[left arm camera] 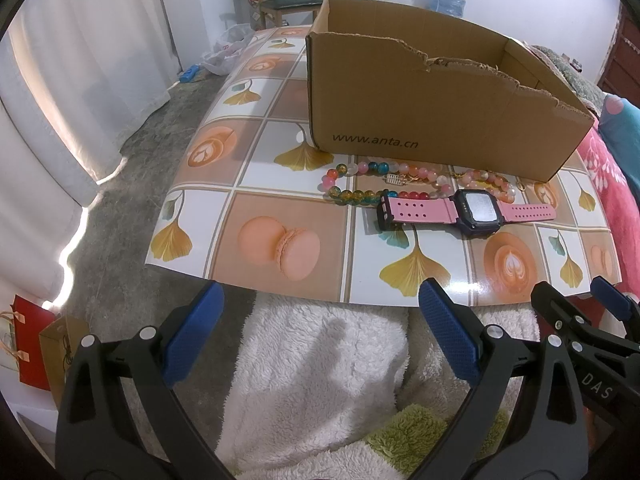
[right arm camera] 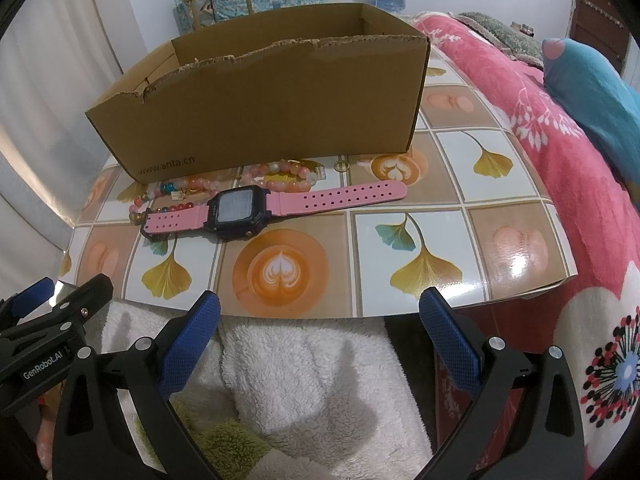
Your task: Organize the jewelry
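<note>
A pink-strapped watch with a dark square face lies flat on the patterned mat, in front of an open cardboard box. Strings of coloured beads and small gold pieces lie between the watch and the box. My left gripper is open and empty, held back from the mat's near edge over a white fleece. The right wrist view shows the watch, beads, a gold ring and box. My right gripper is open and empty, also short of the mat edge.
A white and green fleece lies under both grippers. A pink floral blanket and a blue cushion lie to the right. The floor, curtains and paper bags are on the left.
</note>
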Available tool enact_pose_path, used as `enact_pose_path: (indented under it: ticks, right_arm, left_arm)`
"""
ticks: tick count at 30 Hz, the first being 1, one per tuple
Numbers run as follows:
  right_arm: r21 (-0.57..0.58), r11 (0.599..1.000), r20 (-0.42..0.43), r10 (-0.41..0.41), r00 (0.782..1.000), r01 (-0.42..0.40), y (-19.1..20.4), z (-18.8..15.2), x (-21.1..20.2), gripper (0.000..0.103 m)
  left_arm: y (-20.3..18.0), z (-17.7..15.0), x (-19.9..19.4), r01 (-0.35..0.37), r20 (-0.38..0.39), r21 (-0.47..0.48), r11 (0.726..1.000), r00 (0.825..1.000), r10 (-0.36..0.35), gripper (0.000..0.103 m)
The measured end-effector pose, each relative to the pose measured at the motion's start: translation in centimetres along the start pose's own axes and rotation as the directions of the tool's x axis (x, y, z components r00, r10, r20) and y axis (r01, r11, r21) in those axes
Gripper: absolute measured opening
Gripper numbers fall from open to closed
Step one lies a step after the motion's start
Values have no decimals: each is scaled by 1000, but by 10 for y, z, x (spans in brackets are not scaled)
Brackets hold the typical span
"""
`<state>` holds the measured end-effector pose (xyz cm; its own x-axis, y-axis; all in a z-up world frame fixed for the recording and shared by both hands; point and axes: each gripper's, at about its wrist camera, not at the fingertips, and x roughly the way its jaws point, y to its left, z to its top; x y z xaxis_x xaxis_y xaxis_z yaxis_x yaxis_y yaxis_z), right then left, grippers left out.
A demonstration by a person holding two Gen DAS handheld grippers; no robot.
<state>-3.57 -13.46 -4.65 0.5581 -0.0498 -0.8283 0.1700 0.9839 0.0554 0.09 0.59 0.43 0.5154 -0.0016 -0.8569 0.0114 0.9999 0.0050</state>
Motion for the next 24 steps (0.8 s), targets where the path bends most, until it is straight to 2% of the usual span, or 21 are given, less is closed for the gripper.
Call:
enact_pose_path:
  ticks: [24]
  right_arm:
    - [-1,1000,-1,-23,1000,23,0,0,0,97]
  left_arm:
    - [2,2,2,0,3,-1,1000,1000,0,95]
